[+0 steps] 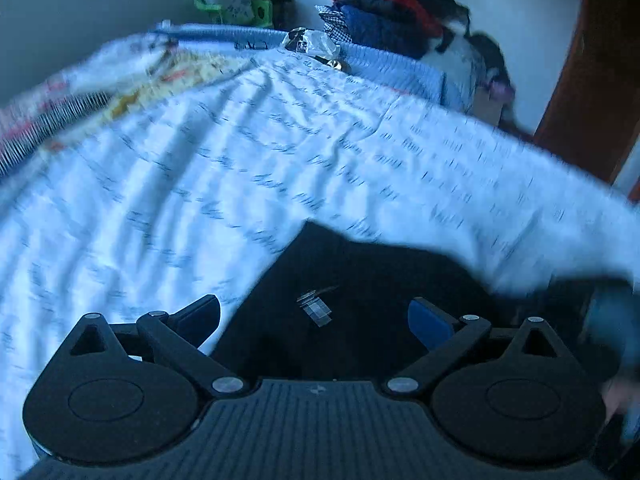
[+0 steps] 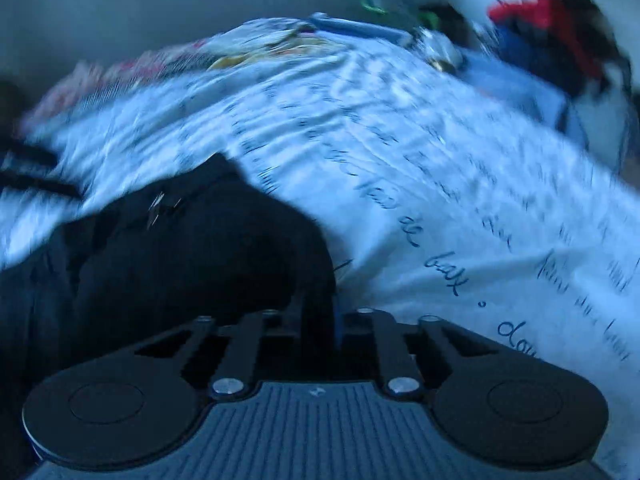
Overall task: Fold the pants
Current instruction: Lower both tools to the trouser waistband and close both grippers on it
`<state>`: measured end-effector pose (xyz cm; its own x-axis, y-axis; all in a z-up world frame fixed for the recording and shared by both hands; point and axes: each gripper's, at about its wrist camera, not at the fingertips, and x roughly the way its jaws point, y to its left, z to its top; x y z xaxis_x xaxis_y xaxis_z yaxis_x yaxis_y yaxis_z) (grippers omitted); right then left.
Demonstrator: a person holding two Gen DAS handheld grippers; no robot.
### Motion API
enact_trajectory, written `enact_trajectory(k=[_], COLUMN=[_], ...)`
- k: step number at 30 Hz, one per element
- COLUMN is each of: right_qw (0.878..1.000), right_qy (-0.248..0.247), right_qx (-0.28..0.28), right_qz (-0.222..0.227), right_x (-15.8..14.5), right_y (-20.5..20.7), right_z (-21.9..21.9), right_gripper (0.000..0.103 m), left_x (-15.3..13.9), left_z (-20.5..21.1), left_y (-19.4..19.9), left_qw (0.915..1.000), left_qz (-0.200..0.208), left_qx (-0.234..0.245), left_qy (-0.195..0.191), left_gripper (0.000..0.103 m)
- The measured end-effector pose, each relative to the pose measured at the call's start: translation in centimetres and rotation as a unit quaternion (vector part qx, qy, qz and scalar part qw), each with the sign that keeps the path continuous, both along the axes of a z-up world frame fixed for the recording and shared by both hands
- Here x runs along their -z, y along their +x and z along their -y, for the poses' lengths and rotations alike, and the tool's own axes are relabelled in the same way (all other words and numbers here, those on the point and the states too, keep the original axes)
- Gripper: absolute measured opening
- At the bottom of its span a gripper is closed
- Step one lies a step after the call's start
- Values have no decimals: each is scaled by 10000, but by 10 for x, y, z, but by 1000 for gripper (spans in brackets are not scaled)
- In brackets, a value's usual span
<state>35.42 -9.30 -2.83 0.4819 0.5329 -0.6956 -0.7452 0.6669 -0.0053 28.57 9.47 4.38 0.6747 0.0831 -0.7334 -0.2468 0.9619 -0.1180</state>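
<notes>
The black pants (image 1: 360,300) lie on a white bed sheet with dark handwriting print (image 1: 200,168). A small clear tag (image 1: 316,306) sits on the fabric. My left gripper (image 1: 314,316) is open, its fingers spread over the near edge of the pants and holding nothing. In the right wrist view the pants (image 2: 180,256) are bunched at the left. My right gripper (image 2: 320,312) is shut on the right edge of the pants. Both views are blurred by motion.
A pile of red, blue and dark clothes (image 1: 384,8) stands beyond the far edge of the bed. A crinkled clear wrapper (image 1: 312,42) lies on the far edge. Patterned bedding (image 1: 132,80) lies at the far left. A brown door (image 1: 592,80) is at right.
</notes>
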Motion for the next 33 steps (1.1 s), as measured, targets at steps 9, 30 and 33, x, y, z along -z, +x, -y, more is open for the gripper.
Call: enact_trajectory(k=[9,30,33], right_qw=[9247,9962,9989], right_qy=[-1868,655,463], right_qx=[-1076,99,-19], right_qz=[3137,-571,-30], right_x=[-3,9,0], right_y=[-147,53,26], right_z=[-47,5,8], right_gripper=[4,47,7], left_x=[16,26,29], left_z=[-20,-30,-36], left_y=[44,42,45], left_qw=[9750,9772,9734], left_qz=[-235,-398,-350], left_qx=[-116,-309,-285], left_qy=[-2206,-2064,-2246], left_gripper=[96,96,97])
